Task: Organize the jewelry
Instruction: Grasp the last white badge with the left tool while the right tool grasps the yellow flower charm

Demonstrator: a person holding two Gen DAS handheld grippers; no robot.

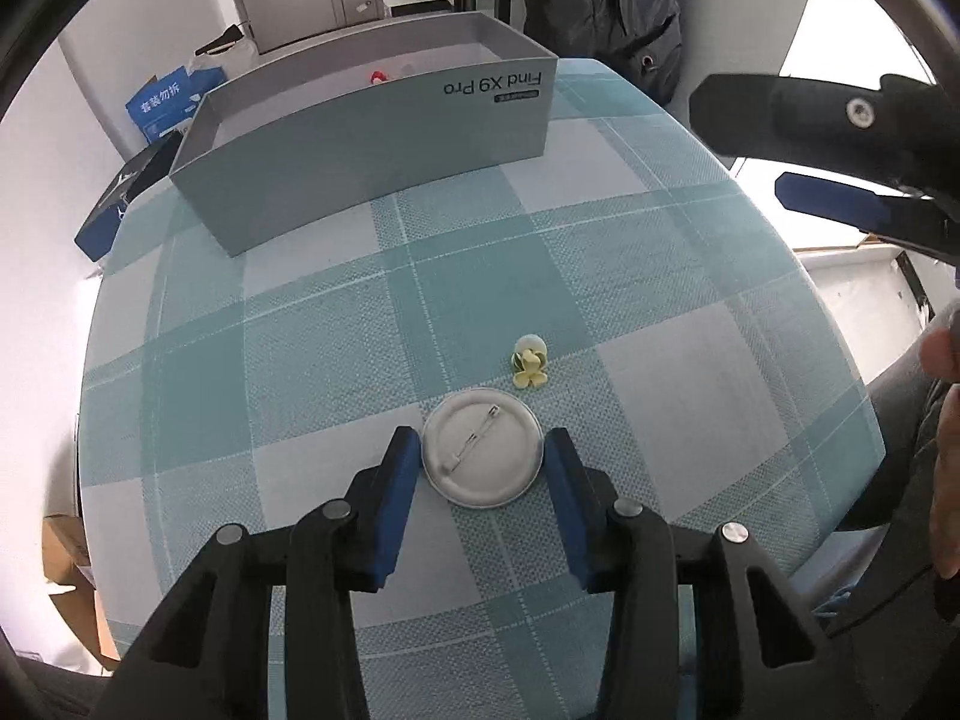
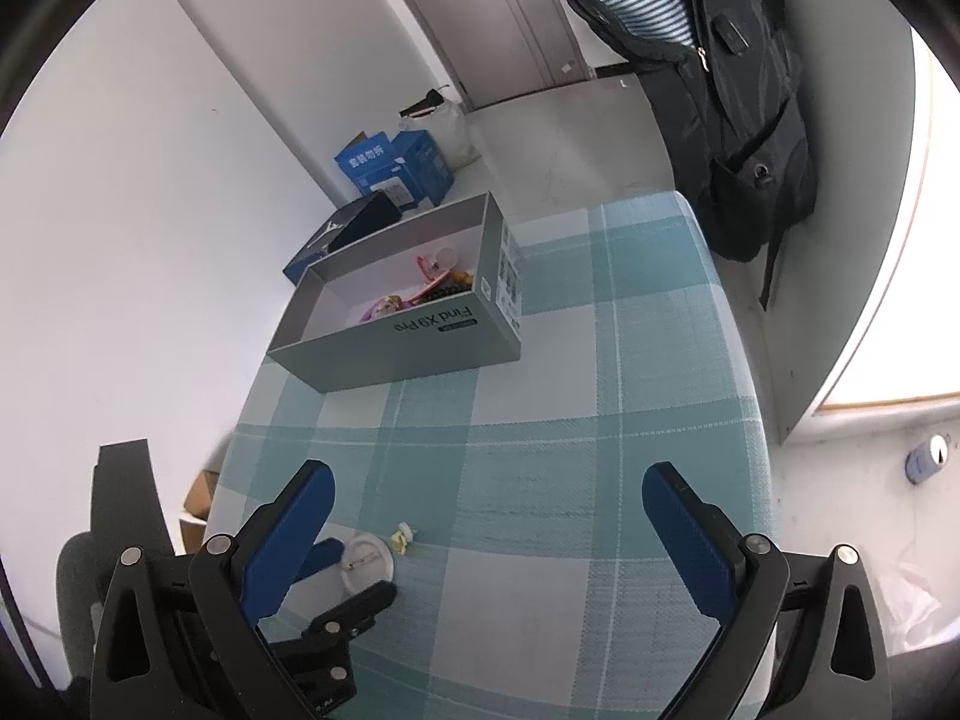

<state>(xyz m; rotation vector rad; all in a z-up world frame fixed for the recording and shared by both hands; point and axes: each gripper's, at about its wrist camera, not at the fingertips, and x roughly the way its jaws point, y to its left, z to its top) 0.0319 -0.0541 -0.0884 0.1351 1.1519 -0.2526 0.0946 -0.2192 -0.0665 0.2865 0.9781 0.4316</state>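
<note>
two grippers over a checked worktop (image 1: 336,300): left gripper (image 1: 483,456) jaws straddle a white pin badge (image 1: 480,456), barely apart from it; right gripper (image 2: 486,492) jaws spread wide, empty.

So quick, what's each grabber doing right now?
Left gripper: jaws around the round white pin badge, lying pin side up; whether they press on it cannot be told.
Right gripper: jaws open wide, holding nothing.

the grey box (image 1: 372,138) on the checked cloth carries "find x9 pro" on its long side wall, printed upside down in both views, with a small badge beside it too small to read. the blue carton (image 2: 393,171) on the floor bears chinese characters, "套装勿拆".
</note>
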